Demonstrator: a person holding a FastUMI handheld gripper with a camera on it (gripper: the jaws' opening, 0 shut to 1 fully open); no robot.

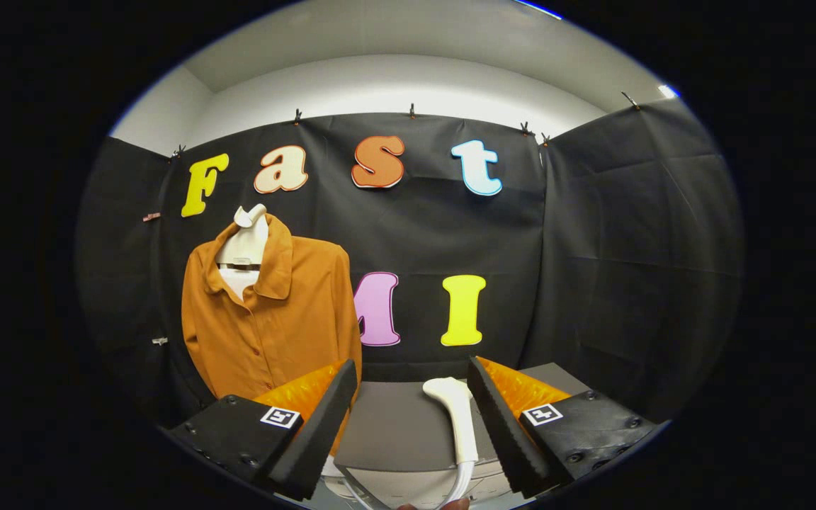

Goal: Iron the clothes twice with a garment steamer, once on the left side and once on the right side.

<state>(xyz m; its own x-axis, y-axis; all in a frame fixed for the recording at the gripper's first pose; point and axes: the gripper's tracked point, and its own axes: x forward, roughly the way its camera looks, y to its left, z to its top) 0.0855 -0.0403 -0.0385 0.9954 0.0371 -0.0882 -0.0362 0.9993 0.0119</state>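
We see the garment steamer (455, 418) lying on a grey table (394, 425), between the two fingers of the gripper (411, 375) but nearer to the right one. It is white, with a rounded head at the far end and a slim handle that runs toward us. A white cord (459, 483) curves out of the near end of the handle. The steamer is just beside the inner face of the right finger (503, 425); whether they touch, we cannot tell. The left finger (319, 432) is well apart from it.

The tongs stand wide apart, with a broad gap between the two black pads, and they press on nothing. Each finger has an orange part behind the pad and a black block with a small square marker on top.

Beyond the left finger hangs the clothes item, an orange-brown shirt (273, 319) with a collar and a row of buttons down the front. It sits on a white hanger form (245, 244), whose neck part shows above the open collar. The lower edge of the shirt is hidden behind the left finger. The shirt hangs in front of the black cloth wall (592, 269), well apart from the steamer, to the left of it and higher.

The black cloth is fastened along its top edge with small clips (412, 110), and above it we see a white wall (408, 85).
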